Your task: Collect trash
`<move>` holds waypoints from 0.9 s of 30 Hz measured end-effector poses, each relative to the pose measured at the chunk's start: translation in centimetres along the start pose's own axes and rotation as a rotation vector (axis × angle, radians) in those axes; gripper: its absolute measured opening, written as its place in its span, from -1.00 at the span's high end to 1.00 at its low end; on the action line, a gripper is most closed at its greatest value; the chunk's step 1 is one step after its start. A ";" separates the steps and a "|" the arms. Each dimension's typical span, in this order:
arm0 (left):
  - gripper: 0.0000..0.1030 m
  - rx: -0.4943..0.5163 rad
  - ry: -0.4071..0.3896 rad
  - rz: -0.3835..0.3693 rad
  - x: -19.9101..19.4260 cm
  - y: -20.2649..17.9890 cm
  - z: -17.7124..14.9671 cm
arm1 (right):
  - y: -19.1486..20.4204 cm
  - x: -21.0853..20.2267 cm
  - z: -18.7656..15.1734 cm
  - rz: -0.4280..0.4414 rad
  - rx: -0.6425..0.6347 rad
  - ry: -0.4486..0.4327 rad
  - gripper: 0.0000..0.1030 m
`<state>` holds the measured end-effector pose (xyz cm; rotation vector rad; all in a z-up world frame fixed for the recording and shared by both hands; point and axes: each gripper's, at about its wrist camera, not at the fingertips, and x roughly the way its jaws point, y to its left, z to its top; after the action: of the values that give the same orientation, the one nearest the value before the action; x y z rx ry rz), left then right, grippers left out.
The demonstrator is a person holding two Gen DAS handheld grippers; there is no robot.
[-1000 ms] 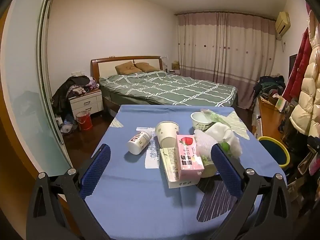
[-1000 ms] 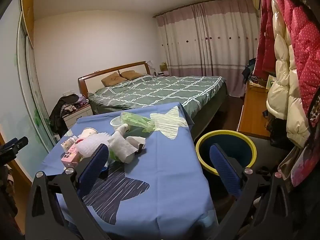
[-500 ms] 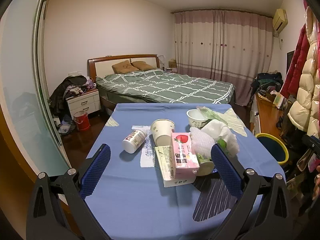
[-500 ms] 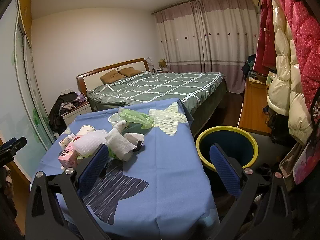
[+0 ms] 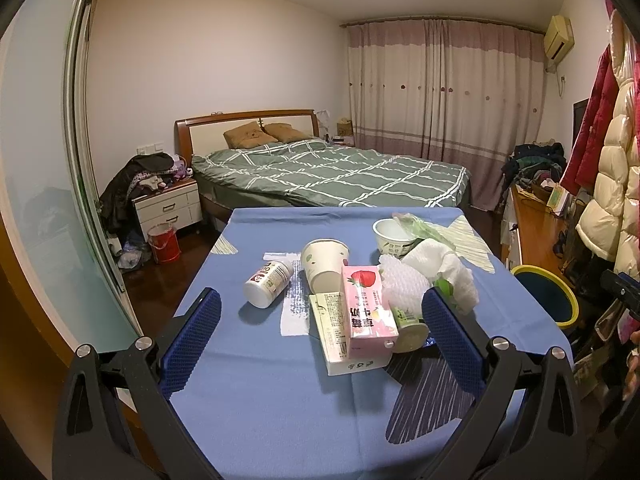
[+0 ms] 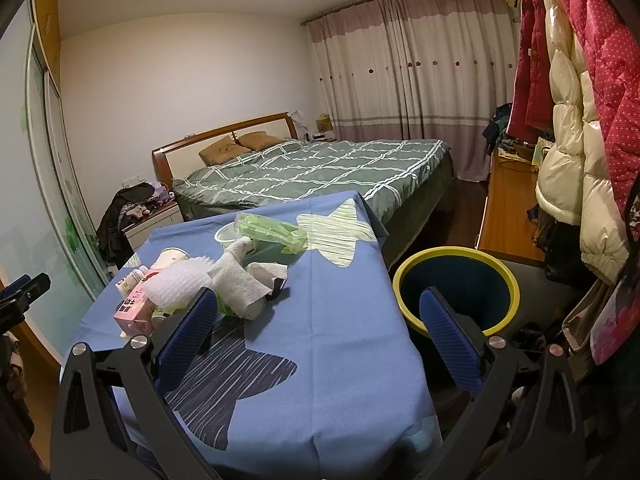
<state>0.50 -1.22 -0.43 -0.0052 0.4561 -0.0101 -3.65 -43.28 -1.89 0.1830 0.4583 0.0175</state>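
Left wrist view: we hold the left gripper (image 5: 320,320) spread wide above the blue table (image 5: 260,420), gripping nothing; the pink carton (image 5: 366,312), white bottle (image 5: 267,283) and paper cup (image 5: 325,264) lie clustered ahead. Our right gripper (image 6: 316,332) is likewise spread and empty, with the yellow-rimmed bin (image 6: 456,284) just beside the table.

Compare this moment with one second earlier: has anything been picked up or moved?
Nothing grasped or released. Both views shifted slightly as the open left hand-held gripper and right hand-held gripper drifted. The pink carton, bottle and bin kept their places.
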 end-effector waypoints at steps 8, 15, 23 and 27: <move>-0.93 0.002 0.000 0.001 0.1 -0.2 -0.1 | -0.1 0.1 0.0 -0.001 0.003 0.006 -0.88; -0.93 0.007 0.005 -0.005 0.3 -0.3 -0.4 | 0.0 0.1 0.0 -0.001 0.003 0.006 -0.88; -0.93 0.013 0.011 -0.009 0.4 -0.6 -0.4 | 0.0 0.2 -0.1 -0.002 0.004 0.008 -0.88; -0.93 0.012 0.012 -0.009 0.4 -0.5 -0.4 | 0.0 0.2 -0.1 -0.001 0.006 0.009 -0.88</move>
<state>0.68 -1.74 -1.00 0.0044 0.4676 -0.0215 -3.49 -43.25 -2.08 0.1885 0.4674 0.0156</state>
